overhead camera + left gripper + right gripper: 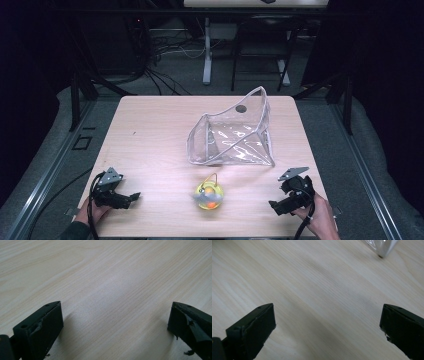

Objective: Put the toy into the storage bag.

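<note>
A clear plastic zip bag (232,134) stands open in the middle of the wooden table (150,135); one corner of the bag (382,246) reaches into the top of the right gripper view. In front of it lies a small yellow ball-like toy (209,195) with grey and orange parts and a thin loop. My left gripper (131,198) rests near the front left edge, open, jaws wide apart over bare wood (115,302). At the front right, my right gripper (274,206) is open too, with nothing between its jaws. Both point inward toward the toy.
Beyond the table's far edge are a grey floor, black cables (160,60) and the legs of a stand (207,50). Metal rails (55,165) run along both sides of the table.
</note>
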